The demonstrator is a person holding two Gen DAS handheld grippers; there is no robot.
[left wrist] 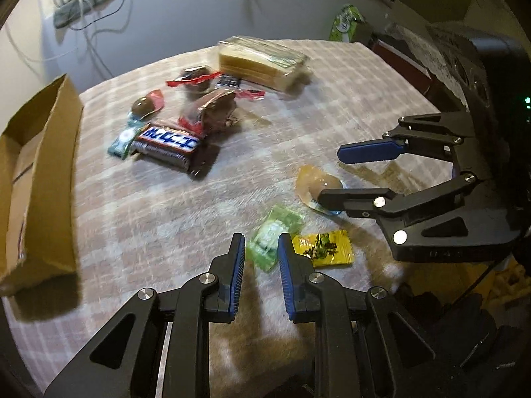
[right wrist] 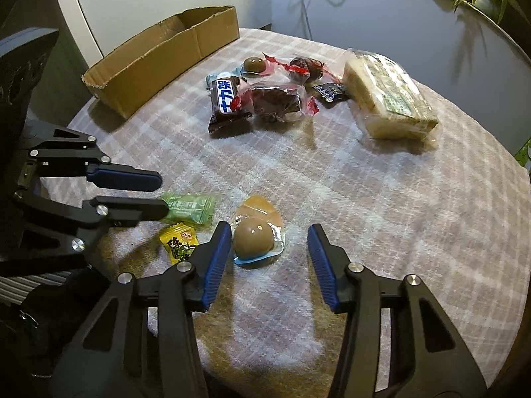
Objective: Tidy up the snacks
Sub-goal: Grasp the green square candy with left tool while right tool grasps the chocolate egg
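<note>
My left gripper [left wrist: 261, 245] is open a little and empty, its tips just short of a green candy packet [left wrist: 273, 237] with a yellow candy packet [left wrist: 323, 248] to its right. My right gripper [right wrist: 268, 235] is open wide around a packed brown egg [right wrist: 254, 237], fingers apart from it; it also shows in the left wrist view [left wrist: 332, 174] by the same egg [left wrist: 317, 184]. A pile with a Snickers bar [left wrist: 169, 144], another packed egg [left wrist: 144, 106] and wrapped brown snacks [left wrist: 215, 109] lies farther back. An open cardboard box [left wrist: 39, 179] stands at the left.
A large clear pack of wafers [left wrist: 262, 61] lies at the back of the checked tablecloth [left wrist: 332, 106]. A green bag [left wrist: 345, 23] stands beyond the table's far right edge. Cables [left wrist: 89, 23] lie on the floor behind.
</note>
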